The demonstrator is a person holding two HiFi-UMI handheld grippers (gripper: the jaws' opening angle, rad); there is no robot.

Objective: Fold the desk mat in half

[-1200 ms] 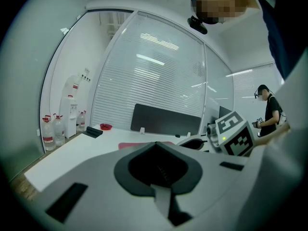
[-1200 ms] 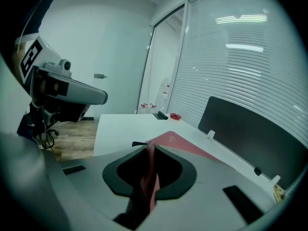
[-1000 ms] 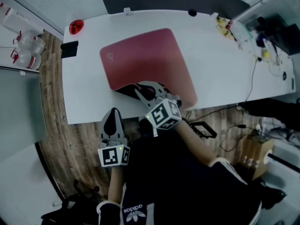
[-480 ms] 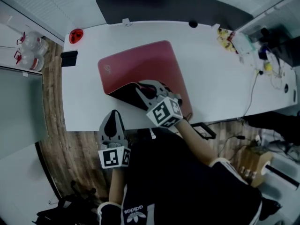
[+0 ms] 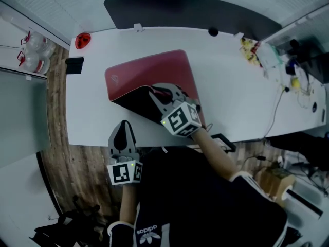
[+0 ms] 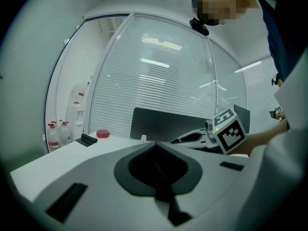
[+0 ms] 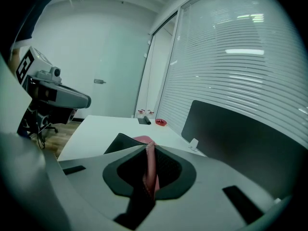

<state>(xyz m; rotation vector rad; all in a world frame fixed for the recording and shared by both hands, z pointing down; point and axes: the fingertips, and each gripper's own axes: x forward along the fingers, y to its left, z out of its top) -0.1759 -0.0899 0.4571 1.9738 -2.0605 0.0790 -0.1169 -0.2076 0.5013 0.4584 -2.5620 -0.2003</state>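
Since the earlier frames, in the head view, the right tongs (image 5: 158, 93) have carried the near edge of the pink desk mat (image 5: 149, 71) further toward the far left over the white table (image 5: 231, 81), baring more of its black underside (image 5: 129, 103), while the left tongs (image 5: 123, 127) hang just off the table's near edge. From the left gripper view, the left tongs are pressed together with nothing between them, and a marker cube (image 6: 230, 131) shows to their right. From the right gripper view, the right tongs stand narrow, clamped on the mat's raised pink edge.
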